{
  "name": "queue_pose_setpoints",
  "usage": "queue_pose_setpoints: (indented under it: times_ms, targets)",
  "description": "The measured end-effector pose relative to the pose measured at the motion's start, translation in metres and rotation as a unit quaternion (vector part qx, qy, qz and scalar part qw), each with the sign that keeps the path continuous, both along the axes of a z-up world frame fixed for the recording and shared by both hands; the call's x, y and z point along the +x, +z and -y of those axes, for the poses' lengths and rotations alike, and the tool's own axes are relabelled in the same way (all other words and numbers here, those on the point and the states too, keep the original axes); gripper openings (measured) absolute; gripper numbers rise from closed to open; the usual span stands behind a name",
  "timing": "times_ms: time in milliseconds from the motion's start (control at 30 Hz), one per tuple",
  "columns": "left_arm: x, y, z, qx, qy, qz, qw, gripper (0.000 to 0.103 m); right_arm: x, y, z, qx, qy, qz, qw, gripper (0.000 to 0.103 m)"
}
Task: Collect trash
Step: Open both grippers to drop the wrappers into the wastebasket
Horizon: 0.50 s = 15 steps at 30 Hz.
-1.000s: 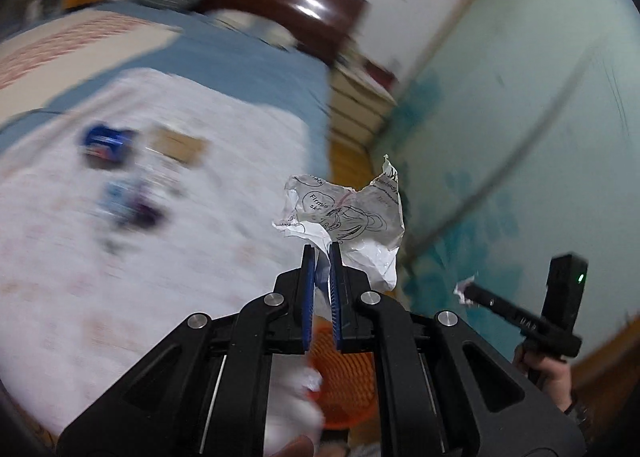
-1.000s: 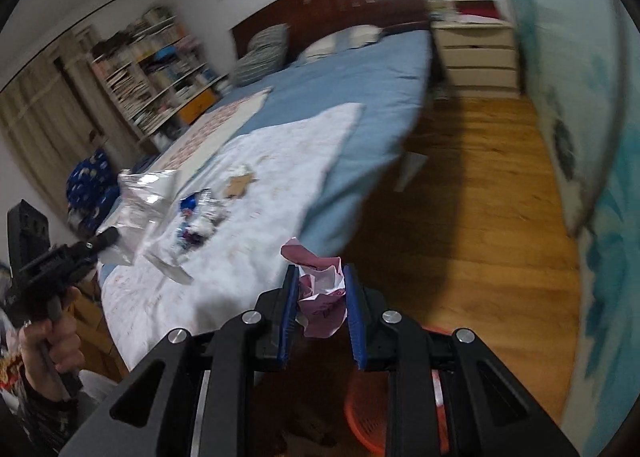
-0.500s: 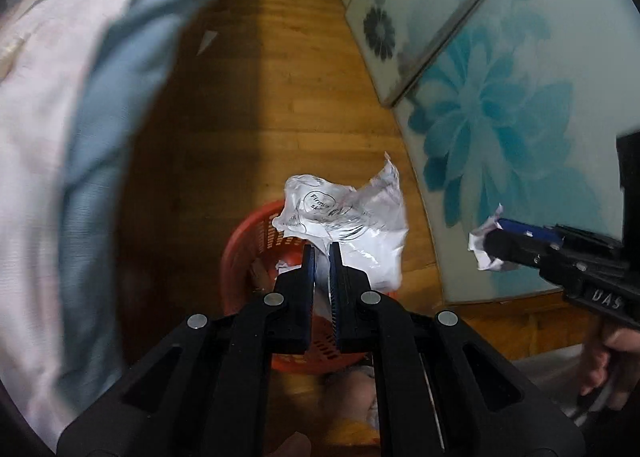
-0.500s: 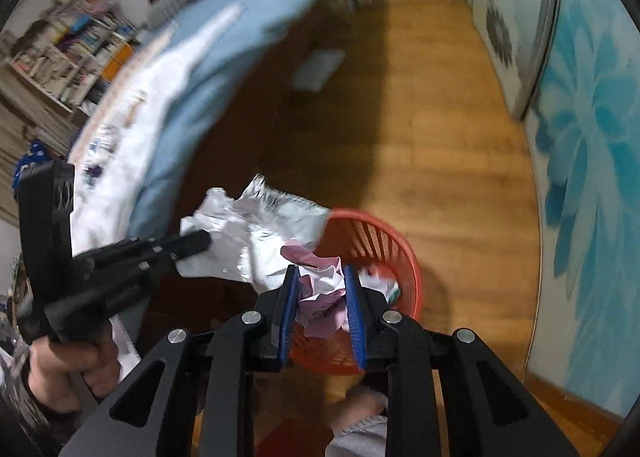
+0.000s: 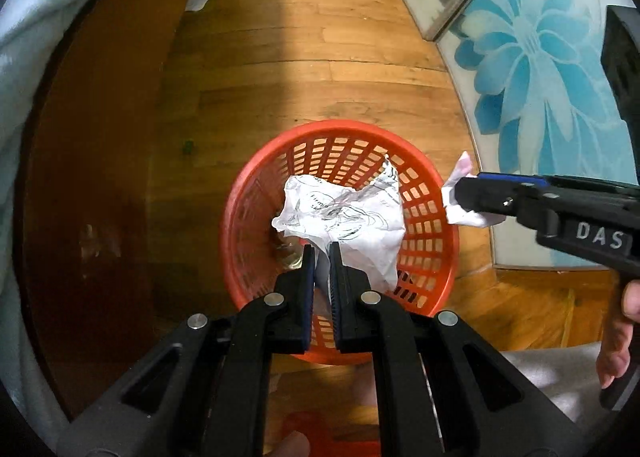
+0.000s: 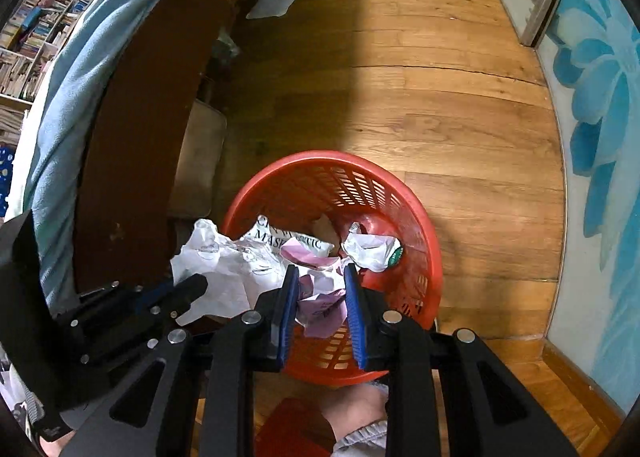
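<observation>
Jaws of both grippers were clamped on trash, the left gripper (image 5: 319, 253) holding its white wrapper (image 5: 344, 217) directly above the red basket (image 5: 256, 185), the right gripper (image 6: 321, 277) holding pink paper (image 6: 320, 297) over the near rim.

We held both tongs pointing downward: left tongs (image 5: 319, 253) clamped narrowly, right tongs (image 6: 320, 275) clamped wider, side by side.

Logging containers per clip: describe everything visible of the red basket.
The red basket is round, looks plastic, with slotted lattice walls and a solid rim. It stands upright on the wooden floor beside the bed frame. Crumpled wrappers lie inside. Both grippers hold trash above it; neither appears to touch it.
</observation>
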State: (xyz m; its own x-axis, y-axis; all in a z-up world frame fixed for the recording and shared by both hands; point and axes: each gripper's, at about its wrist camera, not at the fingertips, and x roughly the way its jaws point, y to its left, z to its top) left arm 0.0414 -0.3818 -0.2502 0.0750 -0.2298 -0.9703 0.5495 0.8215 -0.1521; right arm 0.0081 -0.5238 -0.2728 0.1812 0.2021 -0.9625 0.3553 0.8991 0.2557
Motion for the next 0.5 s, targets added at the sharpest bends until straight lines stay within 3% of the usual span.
queue_pose_setpoints:
  times_ms: [267,300,333,367,400,433,500]
  targets:
    - [-0.002,0.011,0.003,0.003,-0.009,0.024,0.9997,0.007,-0.007,0.004,0.007,0.015,-0.03,0.012,0.999,0.031]
    - [-0.003,0.013,0.002,0.002,-0.009,0.026,0.9996,0.009,-0.008,0.006,0.009,0.017,-0.034,0.013,0.999,0.033]
    - [-0.004,0.015,0.001,0.003,-0.008,0.03,0.9995,0.012,-0.008,0.007,0.01,0.018,-0.04,0.014,0.999,0.05]
    - [-0.005,0.019,-0.001,0.011,-0.008,0.044,0.999,0.032,-0.009,0.01,0.01,0.015,-0.046,0.016,0.999,0.065]
    - [-0.006,0.022,-0.001,0.019,-0.008,0.055,0.9983,0.073,-0.009,0.014,0.01,0.009,-0.049,0.019,0.999,0.067]
    - [-0.007,0.027,-0.002,0.028,-0.008,0.071,0.9971,0.081,-0.01,0.018,0.009,0.005,-0.05,0.023,0.998,0.067]
    - [-0.009,0.037,-0.008,0.03,-0.006,0.087,0.9958,0.083,-0.008,0.03,0.008,0.006,-0.055,0.032,0.998,0.067]
